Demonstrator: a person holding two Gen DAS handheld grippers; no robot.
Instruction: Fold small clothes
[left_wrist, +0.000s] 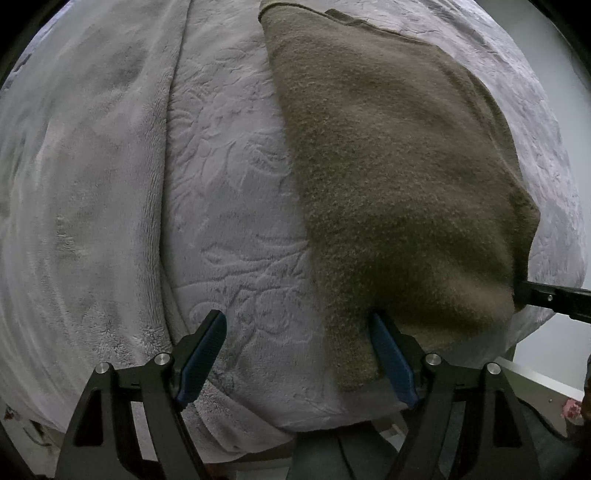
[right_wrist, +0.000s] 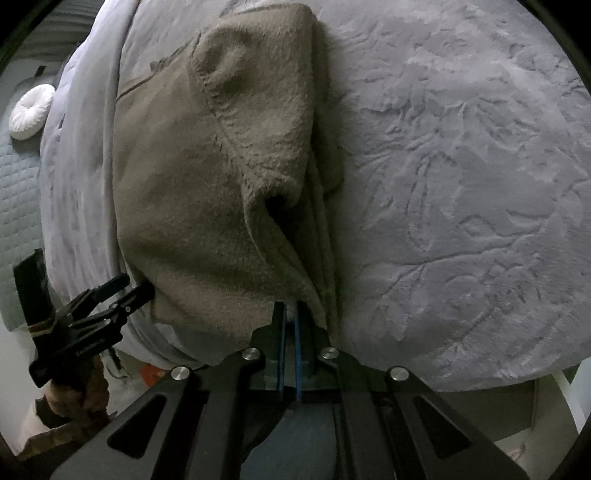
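An olive-brown fleece garment (left_wrist: 399, 177) lies on a pale grey embossed blanket (left_wrist: 229, 184). My left gripper (left_wrist: 299, 332) is open; its right finger (left_wrist: 391, 362) touches the garment's near left edge, and its left finger rests over bare blanket. In the right wrist view the garment (right_wrist: 207, 192) is partly folded, with a raised fold along its right side. My right gripper (right_wrist: 291, 314) is shut on the garment's near edge. The left gripper also shows in the right wrist view (right_wrist: 110, 295) at the garment's left corner. The right gripper's arm (left_wrist: 554, 299) shows at the right edge of the left wrist view.
The blanket (right_wrist: 461, 184) covers a bed whose near edge runs just in front of both grippers. A smoother grey cover (left_wrist: 81, 184) lies to the left. A round white cushion (right_wrist: 31, 110) sits on a quilted surface at far left.
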